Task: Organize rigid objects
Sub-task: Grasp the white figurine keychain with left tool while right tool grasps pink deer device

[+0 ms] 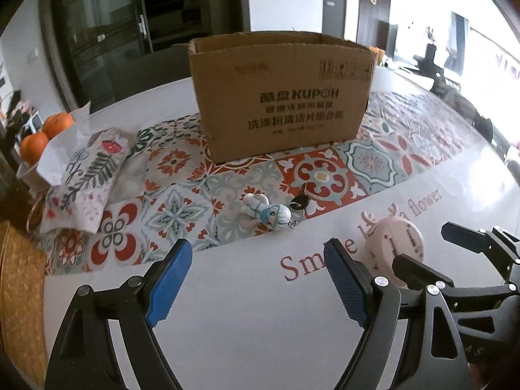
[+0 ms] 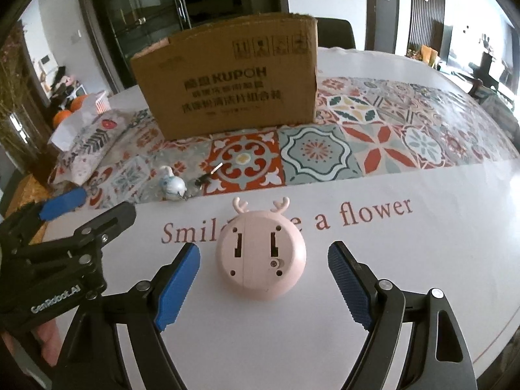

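Observation:
A pink round deer-shaped gadget (image 2: 261, 257) with small antlers lies on the white table, between and just beyond my right gripper's open blue fingers; my right gripper (image 2: 264, 279) is open and empty. The gadget also shows in the left wrist view (image 1: 395, 242). My left gripper (image 1: 256, 276) is open and empty above the white table. Beyond it lies a small white-and-blue figurine keychain (image 1: 268, 210) with dark keys (image 1: 300, 200). It also shows in the right wrist view (image 2: 171, 184). An open cardboard box (image 1: 282, 97) stands behind on the patterned runner; the right wrist view shows it too (image 2: 230, 78).
A floral fabric pouch (image 1: 86, 175) with white tissue lies at the left on the tiled runner (image 1: 325, 175). Oranges (image 1: 45, 133) sit at the far left edge. A cork mat (image 1: 19, 292) is at the left. A dark chair (image 2: 334, 32) stands behind the box.

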